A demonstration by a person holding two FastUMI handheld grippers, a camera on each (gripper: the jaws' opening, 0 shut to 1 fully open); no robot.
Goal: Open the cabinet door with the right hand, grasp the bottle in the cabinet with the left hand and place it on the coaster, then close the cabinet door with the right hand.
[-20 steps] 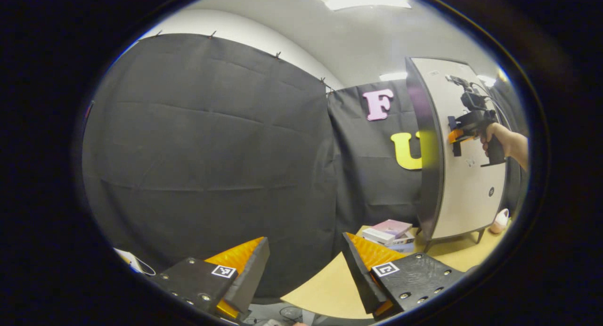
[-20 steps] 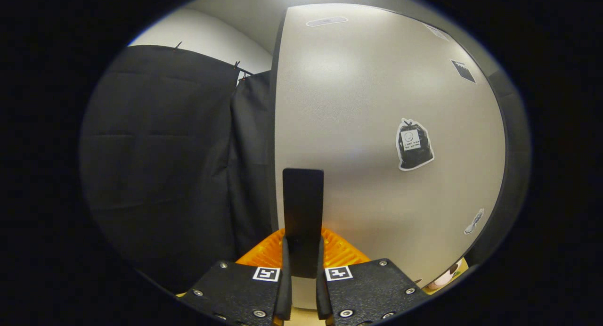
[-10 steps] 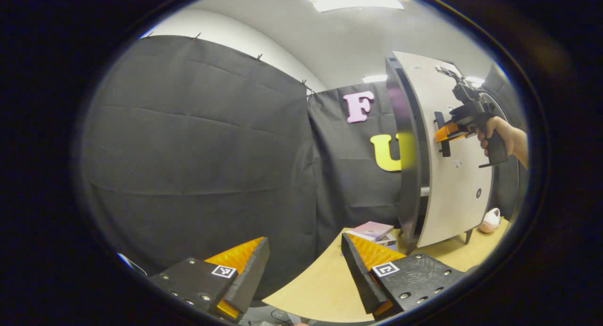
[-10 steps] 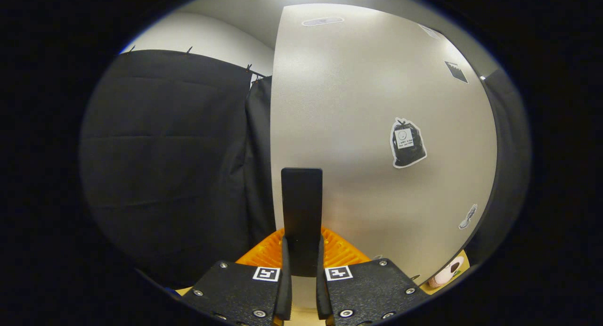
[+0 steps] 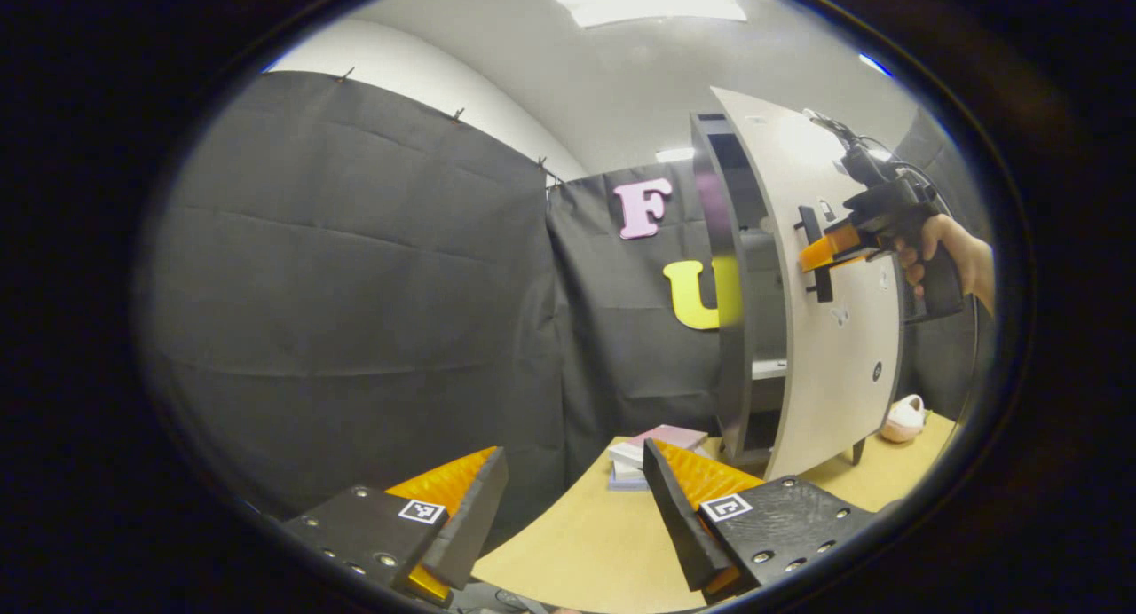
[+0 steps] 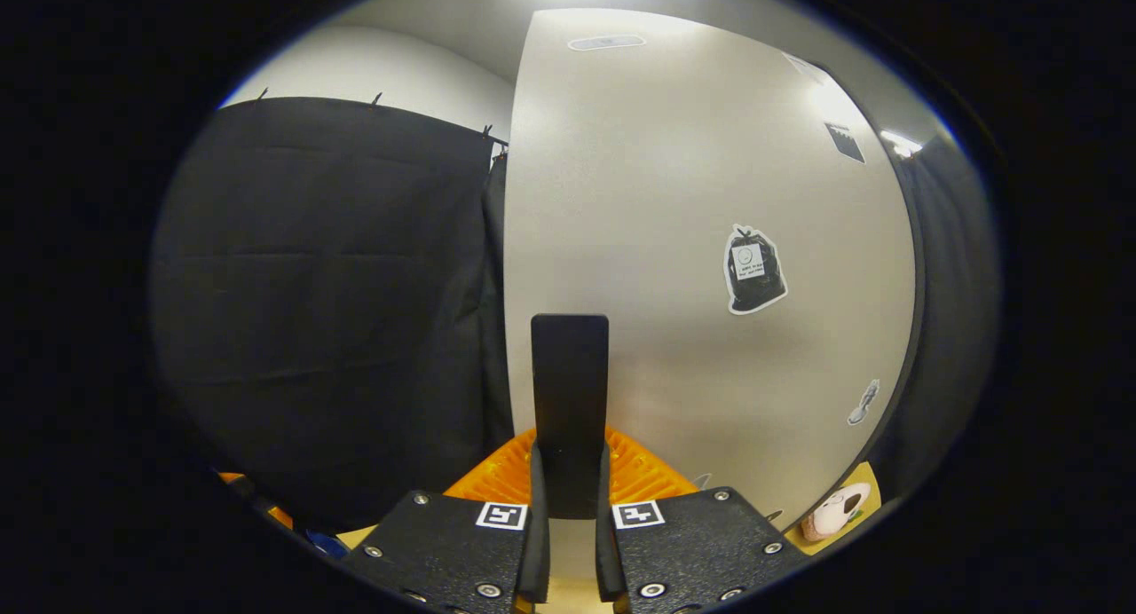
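Note:
In the left gripper view a tall cabinet (image 5: 726, 330) stands at the right on a wooden table, its pale door (image 5: 830, 330) swung partly out so a dark inside with a shelf shows. My right gripper (image 5: 815, 255), held by a hand (image 5: 932, 250), is shut on the door's black handle (image 5: 811, 255). In the right gripper view the black handle (image 6: 570, 401) stands upright between both fingers, pressed from each side, with the door (image 6: 674, 268) right behind it. My left gripper (image 5: 577, 499) hangs open over the table's near edge, holding nothing.
A stack of flat boxes (image 5: 648, 445) lies on the table (image 5: 586, 543) just left of the cabinet's foot. A small pale pink object (image 5: 903, 417) sits on the table beyond the door, also seen as a pink object (image 6: 834, 515) low right. Stickers (image 6: 754, 268) dot the door.
The door has swung further out with my right gripper still on its handle, uncovering the cabinet's inside. The left gripper view has turned, so the cabinet sits more to the left.

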